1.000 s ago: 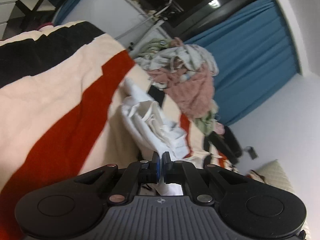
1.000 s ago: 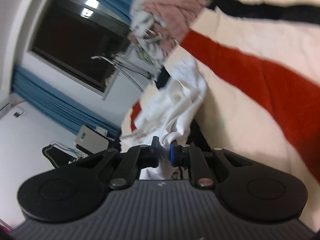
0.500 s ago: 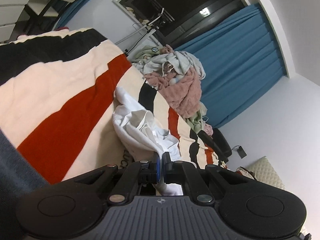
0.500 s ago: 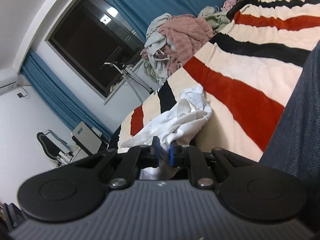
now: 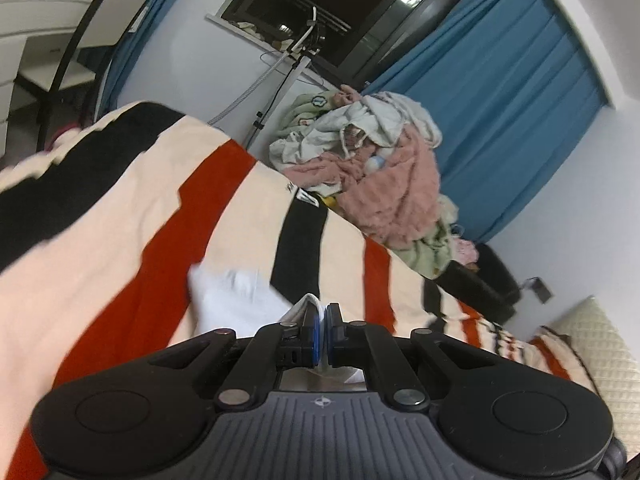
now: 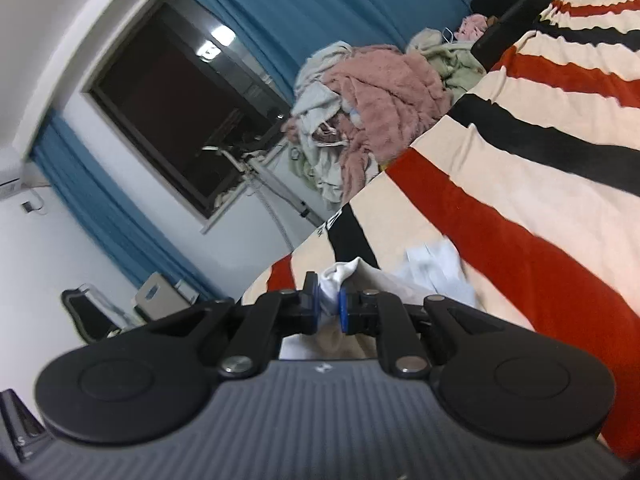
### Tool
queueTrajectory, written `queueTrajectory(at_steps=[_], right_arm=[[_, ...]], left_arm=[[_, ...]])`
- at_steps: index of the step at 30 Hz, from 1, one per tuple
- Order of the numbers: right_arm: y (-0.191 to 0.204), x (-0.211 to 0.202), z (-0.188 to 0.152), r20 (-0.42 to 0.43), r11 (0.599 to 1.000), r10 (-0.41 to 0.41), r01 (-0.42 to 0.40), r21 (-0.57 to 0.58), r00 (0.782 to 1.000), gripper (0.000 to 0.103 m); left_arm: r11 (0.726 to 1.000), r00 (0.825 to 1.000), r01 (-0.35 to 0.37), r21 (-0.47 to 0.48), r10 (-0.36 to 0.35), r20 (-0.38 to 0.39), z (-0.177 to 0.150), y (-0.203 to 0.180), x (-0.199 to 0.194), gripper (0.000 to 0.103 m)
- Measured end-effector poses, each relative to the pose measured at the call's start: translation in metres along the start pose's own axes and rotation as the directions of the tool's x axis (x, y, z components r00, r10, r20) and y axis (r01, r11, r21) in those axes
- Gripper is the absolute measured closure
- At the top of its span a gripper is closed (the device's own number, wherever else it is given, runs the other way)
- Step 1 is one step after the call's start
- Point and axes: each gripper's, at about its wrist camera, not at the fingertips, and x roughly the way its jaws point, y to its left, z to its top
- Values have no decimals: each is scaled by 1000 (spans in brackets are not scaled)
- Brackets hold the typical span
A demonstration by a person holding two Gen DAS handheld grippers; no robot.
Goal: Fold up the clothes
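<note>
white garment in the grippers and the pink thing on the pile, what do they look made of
White garment: seemingly thin woven or knit cotton, matte; it creases and bunches softly where the right gripper pinches it. Pink thing: probably plush fleece or chenille; its surface looks fuzzy and thick. Neither fibre is certain.

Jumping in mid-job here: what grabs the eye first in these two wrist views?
The bold striped blanket, red, black and cream, fills most of both views. At its far edge, a heap of unfolded clothes with a fluffy pink piece sits before the blue curtain. Up close, the left gripper and right gripper each pinch the white garment above the blanket.
</note>
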Motion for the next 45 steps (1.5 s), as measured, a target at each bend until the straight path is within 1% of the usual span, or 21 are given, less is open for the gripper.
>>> queueTrajectory(at_steps=[3, 5, 9, 16, 19, 20, 21, 23, 25, 26, 27, 29, 30, 34, 37, 38, 40, 42, 43, 44, 45], right_arm=[[3, 61, 25, -42, 998, -56, 57, 22, 998, 90], [-2, 105, 31, -81, 996, -85, 86, 13, 993, 90], [-35, 153, 13, -132, 995, -89, 93, 22, 987, 90], [-58, 190, 6, -152, 997, -76, 73, -24, 985, 88], [-58, 202, 8, -194, 996, -80, 69, -63, 978, 87], [-58, 207, 9, -208, 995, -81, 67, -76, 975, 83], [-58, 211, 10, -221, 994, -83, 65, -89, 972, 80], [-52, 209, 10, -270, 993, -63, 33, -114, 961, 60], [-45, 201, 10, -278, 989, -56, 16, -144, 959, 55], [-42, 195, 10, -271, 987, -56, 12, -162, 961, 53], [-40, 191, 10, -257, 984, -58, 11, -180, 965, 52], [-39, 184, 8, -237, 977, -60, 8, -213, 970, 28], [-38, 181, 7, -232, 974, -62, 7, -228, 971, 24], [-42, 172, 9, -237, 981, -43, -4, -192, 970, 24], [-40, 170, 8, -225, 976, -8, -42, -216, 974, 26], [-36, 174, 4, -236, 961, -36, -31, -275, 971, 26], [-30, 185, -4, -266, 924, -95, -14, -381, 959, 37], [-33, 200, -13, -290, 908, -143, 9, -418, 946, 50], [-35, 207, -18, -301, 900, -167, 21, -436, 939, 60], [-37, 214, -22, -299, 888, -190, 34, -458, 935, 68], [-39, 218, -25, -296, 881, -204, 43, -472, 933, 71]], left_arm=[[996, 997, -78, 42, 79, -21, 19, -7, 57, 99], [994, 995, -95, 46, 97, -31, 20, 0, 88, 99], [996, 998, -65, 66, 66, -8, 5, 27, 126, 99], [996, 999, -31, 89, 32, -11, 8, 41, 173, 99], [994, 998, -19, 105, 25, -56, 9, 46, 184, 95], [995, 997, -13, 103, 21, -77, 9, 49, 187, 91], [995, 996, -11, 103, 20, -89, 10, 52, 188, 83], [996, 993, -9, 94, 20, -116, 13, 56, 188, 66], [994, 993, -19, 111, 32, -118, 17, 55, 184, 51], [990, 995, -26, 139, 40, -92, 18, 53, 179, 30], [985, 997, -35, 167, 46, -66, 19, 52, 174, 16], [977, 998, -38, 212, 46, -36, 19, 47, 166, 15], [973, 999, -33, 230, 41, -30, 18, 45, 163, 15], [960, 999, 4, 280, 7, -39, 9, 36, 156, 15], [950, 998, 16, 312, 4, -65, -1, 32, 161, 16], [945, 997, 23, 328, 3, -79, -6, 31, 167, 16], [931, 995, 4, 365, 34, -98, -15, 30, 180, 16], [913, 989, -37, 407, 92, -116, -25, 32, 195, 18], [903, 984, -60, 426, 125, -126, -29, 33, 202, 18], [900, 978, -69, 430, 146, -149, -32, 36, 209, 18], [902, 976, -70, 425, 150, -159, -32, 40, 212, 17]])
